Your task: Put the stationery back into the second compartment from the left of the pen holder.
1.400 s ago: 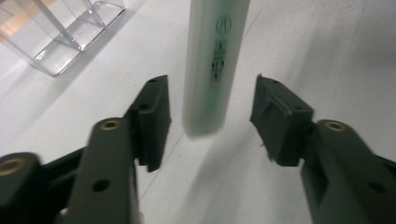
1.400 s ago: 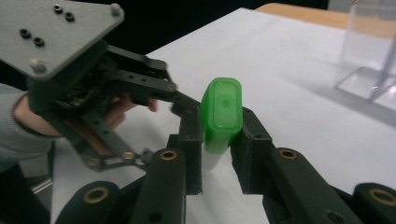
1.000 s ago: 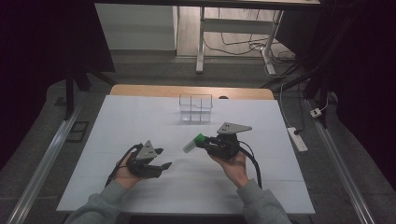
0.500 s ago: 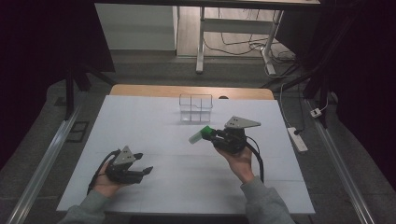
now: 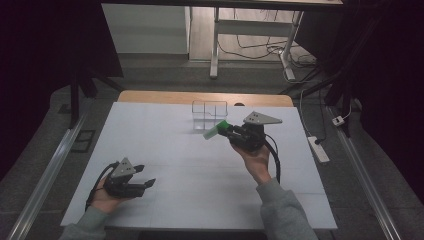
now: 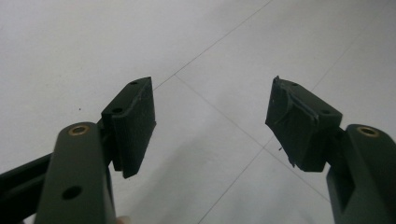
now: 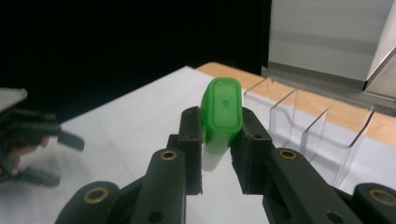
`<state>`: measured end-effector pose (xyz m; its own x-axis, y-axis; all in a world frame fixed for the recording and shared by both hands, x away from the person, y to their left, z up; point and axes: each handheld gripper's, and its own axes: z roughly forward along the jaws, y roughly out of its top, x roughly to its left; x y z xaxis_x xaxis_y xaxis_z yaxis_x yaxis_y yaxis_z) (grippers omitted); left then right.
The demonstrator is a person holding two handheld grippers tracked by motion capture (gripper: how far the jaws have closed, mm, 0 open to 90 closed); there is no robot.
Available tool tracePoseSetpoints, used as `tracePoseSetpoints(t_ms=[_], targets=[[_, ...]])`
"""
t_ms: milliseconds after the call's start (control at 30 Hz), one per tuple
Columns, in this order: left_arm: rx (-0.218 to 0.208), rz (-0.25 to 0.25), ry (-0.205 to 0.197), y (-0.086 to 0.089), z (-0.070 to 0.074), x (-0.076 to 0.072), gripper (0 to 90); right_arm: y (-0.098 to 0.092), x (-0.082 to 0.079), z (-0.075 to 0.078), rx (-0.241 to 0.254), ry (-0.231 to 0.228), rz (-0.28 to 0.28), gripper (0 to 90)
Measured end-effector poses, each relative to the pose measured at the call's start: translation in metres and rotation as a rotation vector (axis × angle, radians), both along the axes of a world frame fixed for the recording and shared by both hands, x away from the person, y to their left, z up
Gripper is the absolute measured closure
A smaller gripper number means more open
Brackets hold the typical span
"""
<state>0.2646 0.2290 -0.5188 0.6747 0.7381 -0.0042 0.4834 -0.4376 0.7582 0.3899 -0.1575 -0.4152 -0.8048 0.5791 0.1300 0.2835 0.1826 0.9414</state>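
Right gripper grasping the green-capped stick, left gripper released.

Your right gripper [image 5: 226,131] is up over the far-middle of the white table [image 5: 165,135], jaws clenched on a small white stick with a green cap [image 7: 222,112], cap pointing left and away from you. The clear divided box [image 5: 209,115] sits just beyond it at the far edge. Your left gripper [image 5: 142,176] is low at the near left, jaws spread wide with nothing between them, well apart from the right.
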Motion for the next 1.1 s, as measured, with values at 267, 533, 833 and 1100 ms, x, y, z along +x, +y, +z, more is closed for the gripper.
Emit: tracePoseSetpoints(t_ms=[267,533,833,1100], targets=[[0.0,0.002,0.009,0.002,-0.001,0.002,31.5,0.002,0.026,0.017,0.008,-0.016,-0.056,74.5],[0.0,0.004,0.015,0.002,-0.002,0.003,30.7,0.006,0.058,0.02,-0.008,0.003,-0.118,74.5],[-0.002,0.003,0.016,0.004,-0.003,0.004,30.2,0.02,0.095,0.016,-0.05,0.023,-0.173,74.4],[0.002,-0.005,0.021,0.004,-0.004,0.004,30.1,0.026,0.113,-0.001,-0.074,0.066,-0.196,74.0]])
